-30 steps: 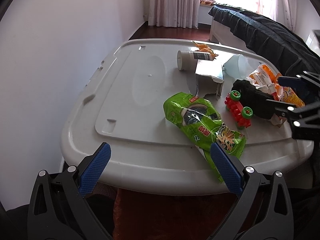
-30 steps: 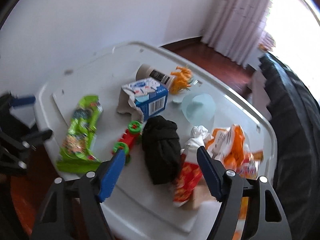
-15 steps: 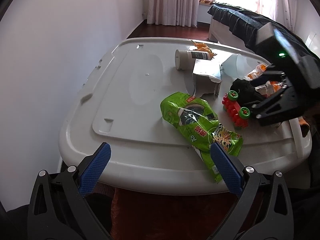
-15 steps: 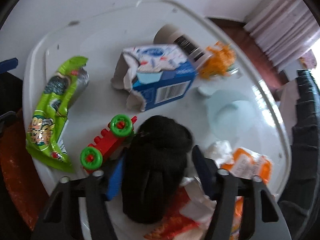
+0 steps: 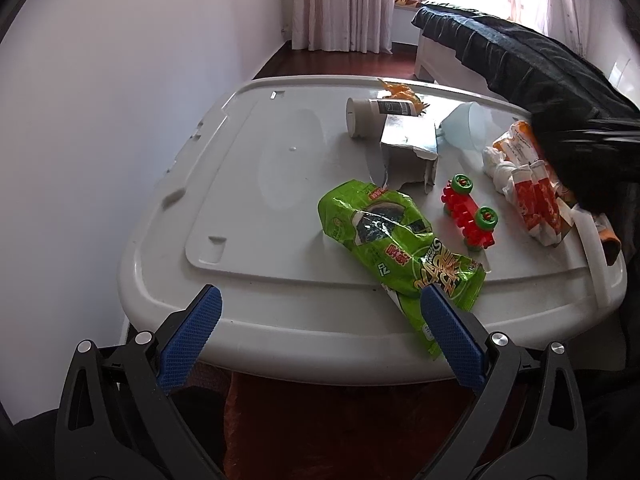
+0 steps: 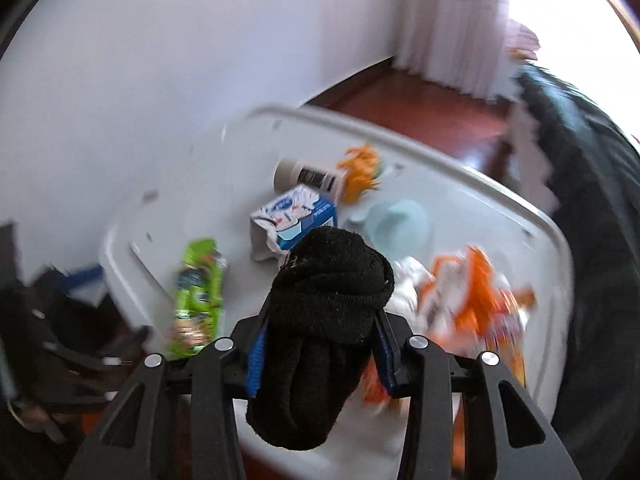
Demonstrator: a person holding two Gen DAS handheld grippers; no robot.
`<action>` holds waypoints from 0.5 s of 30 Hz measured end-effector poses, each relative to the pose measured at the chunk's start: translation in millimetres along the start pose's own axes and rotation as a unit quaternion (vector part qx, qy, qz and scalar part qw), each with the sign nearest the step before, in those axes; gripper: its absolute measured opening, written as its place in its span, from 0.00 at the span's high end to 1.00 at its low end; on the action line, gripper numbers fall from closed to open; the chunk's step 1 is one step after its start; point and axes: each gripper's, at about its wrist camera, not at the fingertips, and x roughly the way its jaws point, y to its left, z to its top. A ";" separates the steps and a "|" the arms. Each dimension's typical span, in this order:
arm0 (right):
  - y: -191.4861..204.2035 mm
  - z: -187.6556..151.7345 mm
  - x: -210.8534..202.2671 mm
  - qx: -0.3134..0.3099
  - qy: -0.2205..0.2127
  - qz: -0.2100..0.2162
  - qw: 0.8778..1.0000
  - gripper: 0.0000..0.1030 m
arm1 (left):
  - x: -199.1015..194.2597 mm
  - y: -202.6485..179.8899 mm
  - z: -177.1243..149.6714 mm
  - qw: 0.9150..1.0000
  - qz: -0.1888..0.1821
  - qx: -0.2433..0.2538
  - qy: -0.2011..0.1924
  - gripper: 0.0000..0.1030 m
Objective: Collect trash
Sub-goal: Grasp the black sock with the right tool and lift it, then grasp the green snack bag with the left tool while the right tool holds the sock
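We see a white plastic bench (image 5: 280,184) standing against a pale wall, with dark wooden floor, curtains (image 5: 340,4) and a dark-covered bed (image 5: 520,56) beyond it. Taking the torn carton (image 5: 408,152) as landmark: a white cylindrical bottle (image 5: 372,116) lies just behind it, a pale blue bowl (image 5: 468,128) beside it toward the bed, a red toy car (image 5: 468,212) and a green snack bag (image 5: 396,248) in front, orange wrappers (image 5: 536,196) farther toward the bed. The left gripper (image 5: 320,332) hovers at the bench's near edge, fingers wide apart, holding nothing. The right gripper (image 6: 320,344) has its fingers closing on a rolled black sock (image 6: 320,320), lifted above the bench and blocking the view behind.
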 end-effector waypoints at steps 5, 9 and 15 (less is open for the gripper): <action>16.2 -48.1 -41.8 0.084 -0.067 -0.012 0.994 0.58 | 2.2 -9.4 9.8 1.000 -0.003 -0.016 0.012 0.05; 18.0 -69.8 -34.3 0.097 -0.066 -0.030 0.993 0.58 | 2.3 -18.7 26.9 0.999 0.002 -0.045 0.008 0.05; -6.9 -82.8 -23.5 0.134 -0.054 -0.022 0.989 0.58 | 37.0 -37.5 46.9 0.997 0.026 -0.064 0.034 0.05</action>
